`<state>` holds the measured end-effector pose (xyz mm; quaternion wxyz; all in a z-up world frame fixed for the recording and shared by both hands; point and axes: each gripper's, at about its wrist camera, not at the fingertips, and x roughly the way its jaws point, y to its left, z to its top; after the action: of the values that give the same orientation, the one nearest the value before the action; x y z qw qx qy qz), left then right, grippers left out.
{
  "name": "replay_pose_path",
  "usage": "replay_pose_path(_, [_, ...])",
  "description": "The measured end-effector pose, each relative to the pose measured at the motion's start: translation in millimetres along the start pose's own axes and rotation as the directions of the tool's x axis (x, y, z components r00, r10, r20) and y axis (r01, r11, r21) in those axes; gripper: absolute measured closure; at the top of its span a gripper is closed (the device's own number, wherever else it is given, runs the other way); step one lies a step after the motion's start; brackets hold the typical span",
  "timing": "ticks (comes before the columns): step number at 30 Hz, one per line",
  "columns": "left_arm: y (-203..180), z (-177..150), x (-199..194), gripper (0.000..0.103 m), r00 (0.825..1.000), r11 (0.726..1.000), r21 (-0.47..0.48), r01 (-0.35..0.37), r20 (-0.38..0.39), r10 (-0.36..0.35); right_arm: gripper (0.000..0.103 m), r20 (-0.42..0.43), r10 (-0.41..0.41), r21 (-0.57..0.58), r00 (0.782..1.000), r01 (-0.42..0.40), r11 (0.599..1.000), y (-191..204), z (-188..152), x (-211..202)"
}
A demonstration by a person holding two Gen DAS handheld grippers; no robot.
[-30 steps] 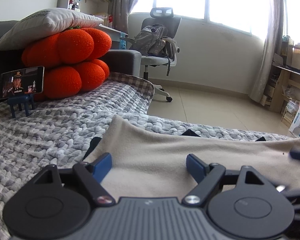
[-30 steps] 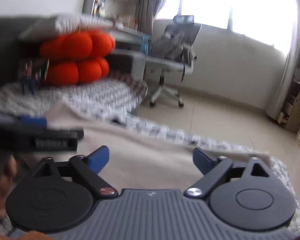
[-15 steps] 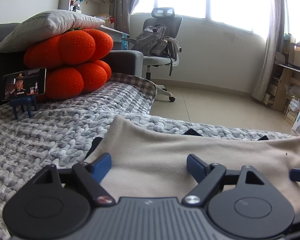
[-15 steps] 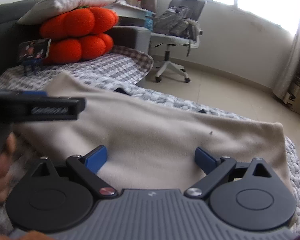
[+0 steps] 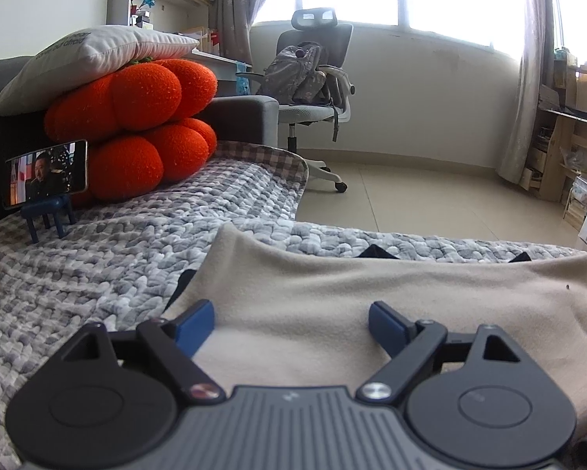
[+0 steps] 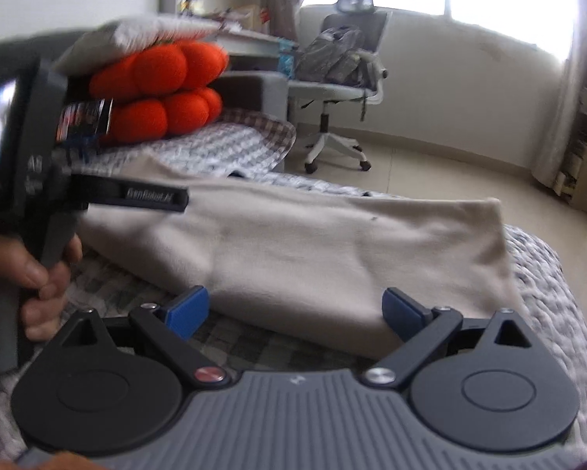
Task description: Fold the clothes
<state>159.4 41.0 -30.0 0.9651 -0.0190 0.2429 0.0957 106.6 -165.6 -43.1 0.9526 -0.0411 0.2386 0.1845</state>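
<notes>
On the grey knitted blanket (image 5: 109, 274) that covers the bed lies the beige garment (image 5: 371, 293), folded into a long band running left to right, its far edge near the blanket's edge toward the floor; compared with a second ago the right gripper (image 6: 297, 309) has pulled back toward the garment's near edge, so the whole band and the person's hand (image 6: 38, 274) on the left tool's handle now show in its view; its blue fingers stand wide apart with nothing pinched, the cloth's near hem just ahead of them; the left gripper (image 5: 291, 323) sits where it was, over the garment's left part, jaws opening and wide, cloth under them but not clamped; beyond the bed's edge the tiled floor (image 5: 430, 203) is open up to the office chair (image 5: 313, 90); orange cushions (image 5: 136, 129) and a phone on a stand (image 5: 44, 180) sit at the left end
</notes>
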Motion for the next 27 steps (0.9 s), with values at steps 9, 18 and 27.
replay_pose_path(9, [-2, 0, 1, 0.013, 1.0, 1.0, 0.006, 0.008, -0.005, -0.008, 0.005, 0.074, -0.1, 0.422, 0.992, 0.059, 0.905, -65, -32, -71])
replay_pose_path(18, [-3, 0, 2, 0.01, 1.0, 1.0, 0.016, 0.018, -0.011, -0.018, 0.004, 0.058, -0.087, 0.627, 0.995, 0.031, 0.778, -78, -48, -77])
replay_pose_path(27, [-6, 1, -5, 0.011, 1.0, 0.998, 0.065, -0.018, 0.009, 0.017, 0.005, 0.089, -0.074, 0.667, 0.993, -0.004, 0.745, -75, -33, -44])
